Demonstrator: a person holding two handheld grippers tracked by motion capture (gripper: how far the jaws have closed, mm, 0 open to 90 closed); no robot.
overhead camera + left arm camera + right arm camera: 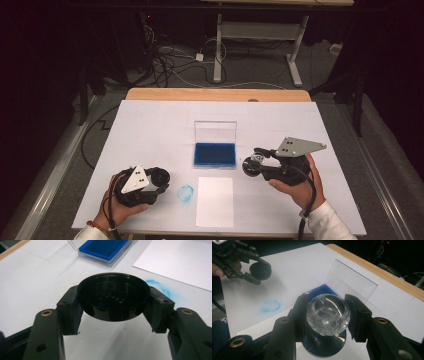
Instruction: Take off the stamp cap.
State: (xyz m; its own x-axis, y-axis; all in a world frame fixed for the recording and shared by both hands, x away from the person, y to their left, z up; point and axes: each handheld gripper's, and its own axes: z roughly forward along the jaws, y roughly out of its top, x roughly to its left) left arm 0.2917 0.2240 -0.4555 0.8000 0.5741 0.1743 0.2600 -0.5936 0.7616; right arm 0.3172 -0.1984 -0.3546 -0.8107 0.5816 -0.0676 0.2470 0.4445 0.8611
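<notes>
1. Nearest the camera, the left gripper (113, 312) clamps a round black lid (113, 298) by its rim, just above the white table (32, 285).
2. Farther right, the right gripper (327, 315) grasps a clear-knobbed stamp (328, 313) beside the open blue ink pad (215, 154).
3. Between the grippers, a blue smudge (186, 192) lies beside a white sheet (215, 201).

High view: fixed overhead on the person's side, looks forward and down over the whole table (150, 120), far off. Left gripper view: rides low, close behind its jaws, faces the blue ink pad (105, 248) and white sheet (180, 262). Right gripper view: equally close, looks across the table. All three share the ink pad and blue smudge (271, 306).
</notes>
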